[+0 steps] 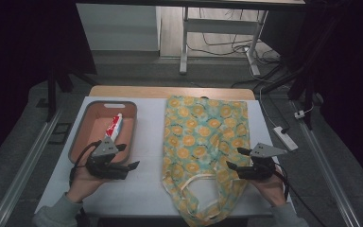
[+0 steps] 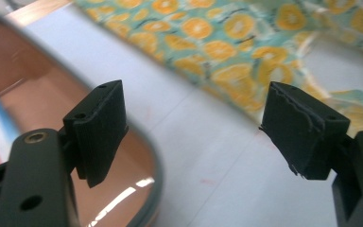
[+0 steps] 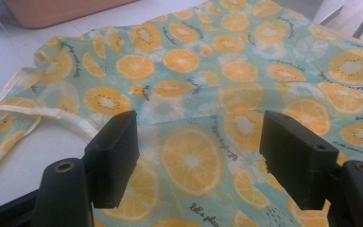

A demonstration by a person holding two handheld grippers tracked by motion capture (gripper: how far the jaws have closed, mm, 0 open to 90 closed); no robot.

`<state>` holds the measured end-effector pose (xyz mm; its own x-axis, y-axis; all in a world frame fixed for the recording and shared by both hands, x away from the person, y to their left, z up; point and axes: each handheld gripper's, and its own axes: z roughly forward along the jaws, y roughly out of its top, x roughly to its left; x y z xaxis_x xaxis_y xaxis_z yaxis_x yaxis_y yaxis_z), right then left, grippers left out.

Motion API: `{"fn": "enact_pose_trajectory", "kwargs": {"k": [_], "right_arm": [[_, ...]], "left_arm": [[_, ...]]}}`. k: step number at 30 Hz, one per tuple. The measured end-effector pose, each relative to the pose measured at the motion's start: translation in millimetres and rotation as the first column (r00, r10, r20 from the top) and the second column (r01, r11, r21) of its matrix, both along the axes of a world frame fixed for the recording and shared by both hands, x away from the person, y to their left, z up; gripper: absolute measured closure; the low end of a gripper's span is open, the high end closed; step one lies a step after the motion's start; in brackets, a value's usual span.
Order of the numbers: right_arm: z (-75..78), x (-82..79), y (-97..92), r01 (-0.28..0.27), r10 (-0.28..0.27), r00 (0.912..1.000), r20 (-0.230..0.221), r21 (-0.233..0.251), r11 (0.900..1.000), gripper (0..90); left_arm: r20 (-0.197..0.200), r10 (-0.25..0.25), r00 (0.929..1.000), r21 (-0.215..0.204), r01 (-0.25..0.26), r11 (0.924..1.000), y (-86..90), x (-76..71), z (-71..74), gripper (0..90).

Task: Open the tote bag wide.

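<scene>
A fabric tote bag [image 1: 203, 137] printed with orange slices on teal lies flat down the middle of the white table [image 1: 146, 142], its pale handles [image 1: 203, 182] toward the near edge. My right gripper [image 1: 235, 159] hovers open at the bag's near right edge, nothing between its jaws; its own view looks across the bag [image 3: 217, 71] and a handle strap [image 3: 42, 113]. My left gripper [image 1: 133, 166] is open over bare table between the bag and a grey tray [image 1: 128, 137], whose rim [image 2: 153, 161] passes under the left jaw. A red and white tube [image 1: 115, 126] lies in the tray.
The tray has a salmon-coloured inside and stands at the table's left. A wooden strip [image 1: 170, 91] runs along the table's far edge. Beyond it are a desk frame [image 1: 185, 42] and cables on the floor; a white power strip [image 1: 286, 137] lies at the right.
</scene>
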<state>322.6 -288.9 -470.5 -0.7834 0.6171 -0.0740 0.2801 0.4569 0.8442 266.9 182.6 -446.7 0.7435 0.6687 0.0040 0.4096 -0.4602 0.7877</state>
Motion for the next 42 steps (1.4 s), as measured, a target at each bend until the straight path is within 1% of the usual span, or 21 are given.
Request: {"fn": "enact_pose_trajectory", "kwargs": {"k": [2, 4, 8, 11, 12, 15, 18, 21, 22, 25, 27, 29, 31, 34, 35, 36, 37, 38, 39, 40, 42], "right_arm": [[0.3, -0.3, 1.5, -0.004, 0.004, 1.0, -0.002, -0.003, 1.0, 29.4], [-0.2, -0.2, 2.9, -0.009, 0.009, 1.0, -0.002, -0.007, 0.9999, 29.4], [-2.0, 0.5, 4.7, -0.019, 0.018, 0.9998, -0.008, -0.011, 0.9998, 29.4], [-2.9, 0.2, 5.9, -0.024, 0.024, 0.9996, -0.013, -0.013, 0.9996, 29.4], [-3.3, -0.1, 6.2, -0.026, 0.026, 0.9995, -0.016, -0.015, 0.9995, 29.4], [-4.0, 0.0, 5.9, -0.027, 0.027, 0.9994, -0.019, -0.012, 0.9996, 29.5], [-4.8, 0.1, 5.8, -0.03, 0.03, 0.9993, -0.02, -0.012, 0.9995, 29.5], [-5.9, 0.4, 6.1, -0.034, 0.034, 0.9992, -0.022, -0.013, 0.9993, 29.5], [-6.2, 0.5, 6.2, -0.035, 0.035, 0.9991, -0.023, -0.013, 0.9993, 29.5], [-6.7, 0.6, 6.1, -0.036, 0.036, 0.9991, -0.025, -0.011, 0.9993, 29.5], [-6.8, 0.6, 6.2, -0.036, 0.035, 0.999, -0.026, -0.011, 0.9993, 29.5], [-7.4, 0.8, 6.6, -0.036, 0.036, 0.999, -0.026, -0.015, 0.9992, 29.5], [-8.2, 0.9, 7.4, -0.037, 0.037, 0.9989, -0.028, -0.017, 0.9992, 29.5], [-8.3, 1.0, 7.4, -0.038, 0.038, 0.9989, -0.029, -0.021, 0.999, 29.5], [-8.5, 0.9, 7.3, -0.037, 0.037, 0.9989, -0.028, -0.021, 0.9991, 29.5], [-8.8, 0.9, 6.9, -0.035, 0.034, 0.999, -0.03, -0.021, 0.9992, 29.5], [-8.8, 0.9, 6.9, -0.035, 0.034, 0.999, -0.03, -0.021, 0.9992, 29.5], [-9.0, 0.9, 6.8, -0.033, 0.033, 0.999, -0.031, -0.022, 0.9992, 29.5], [-9.2, 1.0, 6.7, -0.033, 0.032, 0.999, -0.031, -0.024, 0.9992, 29.5], [-9.5, 1.0, 6.6, -0.033, 0.032, 0.999, -0.031, -0.025, 0.9991, 29.5], [-9.9, 1.1, 6.5, -0.034, 0.033, 0.999, -0.031, -0.028, 0.999, 29.5]], "left_arm": [[-0.007, -0.028, 0.9996, 0.008, 0.028, 0.9996, -10.8, 2.0, -0.3, 22.8], [-0.018, -0.058, 0.9982, 0.026, 0.059, 0.998, -23.3, 5.0, -1.9, 22.9], [-0.039, -0.125, 0.9914, 0.056, 0.127, 0.9903, -51.5, 10.6, -5.8, 23.7], [-0.056, -0.18, 0.9822, 0.074, 0.183, 0.9803, -76.7, 14.6, -8.6, 24.3], [-0.06, -0.198, 0.9783, 0.085, 0.203, 0.9755, -83.7, 16.5, -9.3, 24.4], [-0.078, -0.23, 0.9701, 0.099, 0.237, 0.9664, -102.7, 23.3, -13.6, 25.0], [-0.118, -0.265, 0.9572, 0.101, 0.277, 0.9556, -119.8, 30.4, -21.2, 25.5], [-0.158, -0.281, 0.9466, 0.124, 0.302, 0.9453, -134.0, 36.2, -31.2, 26.4], [-0.169, -0.284, 0.9438, 0.127, 0.307, 0.9433, -137.6, 37.5, -34.3, 26.8], [-0.191, -0.284, 0.9396, 0.152, 0.314, 0.9371, -145.4, 40.4, -43.4, 28.2], [-0.206, -0.284, 0.9365, 0.15, 0.317, 0.9366, -147.8, 41.7, -48.3, 28.9], [-0.223, -0.288, 0.9313, 0.164, 0.327, 0.9308, -151.7, 41.9, -54.7, 29.3], [-0.241, -0.295, 0.9246, 0.179, 0.341, 0.9229, -155.2, 41.5, -60.2, 29.1], [-0.263, -0.298, 0.9178, 0.19, 0.352, 0.9166, -157.4, 41.6, -66.8, 29.5], [-0.268, -0.297, 0.9166, 0.19, 0.352, 0.9164, -157.3, 41.9, -68.4, 30.2], [-0.275, -0.296, 0.9145, 0.188, 0.354, 0.9162, -156.8, 42.3, -69.8, 33.7], [-0.282, -0.299, 0.9115, 0.187, 0.358, 0.9147, -156.2, 42.9, -71.2, 33.7], [-0.288, -0.299, 0.9098, 0.191, 0.361, 0.9128, -156.0, 43.1, -72.5, 36.5], [-0.283, -0.299, 0.9115, 0.197, 0.36, 0.9121, -155.5, 43.0, -73.0, 39.4], [-0.281, -0.294, 0.9136, 0.199, 0.355, 0.9134, -154.7, 43.2, -72.4, 42.2], [-0.293, -0.297, 0.909, 0.186, 0.358, 0.9149, -152.4, 44.4, -71.2, 53.5]]}}
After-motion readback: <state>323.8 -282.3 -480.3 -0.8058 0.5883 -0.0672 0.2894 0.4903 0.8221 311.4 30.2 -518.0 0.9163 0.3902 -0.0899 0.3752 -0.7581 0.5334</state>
